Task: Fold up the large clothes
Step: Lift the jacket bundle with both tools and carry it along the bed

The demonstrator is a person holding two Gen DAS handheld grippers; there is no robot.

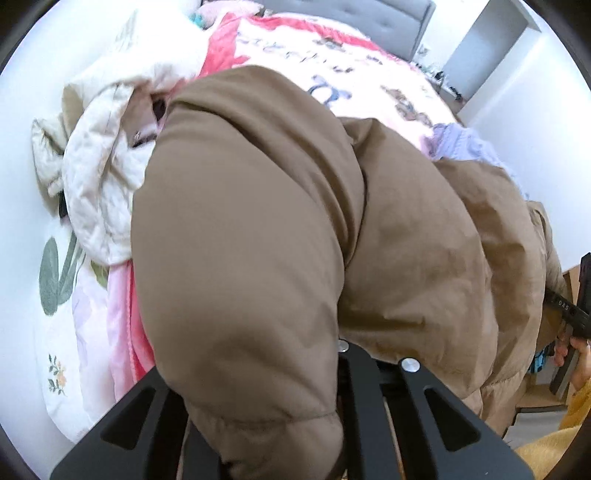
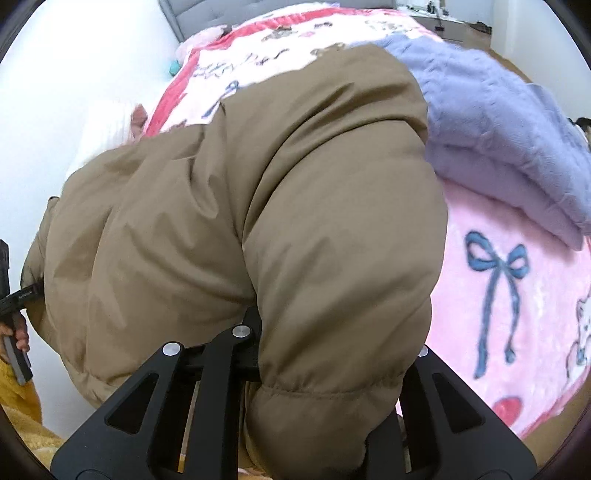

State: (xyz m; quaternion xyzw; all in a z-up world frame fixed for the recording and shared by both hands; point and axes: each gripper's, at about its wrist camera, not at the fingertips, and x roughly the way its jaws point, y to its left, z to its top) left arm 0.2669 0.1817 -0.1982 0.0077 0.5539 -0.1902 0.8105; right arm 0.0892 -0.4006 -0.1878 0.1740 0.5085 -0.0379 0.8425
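A brown puffer jacket (image 1: 295, 229) lies bunched on the bed and fills both views (image 2: 258, 221). My left gripper (image 1: 280, 417) is shut on the jacket's padded hem, which bulges between its jaws and hides the fingertips. My right gripper (image 2: 314, 417) is likewise shut on the jacket's hem, with fabric covering its fingertips. The right gripper's body shows at the right edge of the left wrist view (image 1: 576, 306). The left gripper's body shows at the left edge of the right wrist view (image 2: 11, 295).
A pink and red printed blanket (image 2: 509, 280) covers the bed. A lilac knit sweater (image 2: 498, 122) lies beside the jacket. A cream quilted garment (image 1: 99, 177) lies to the left. A grey padded headboard (image 1: 369, 14) stands at the far end. White walls flank the bed.
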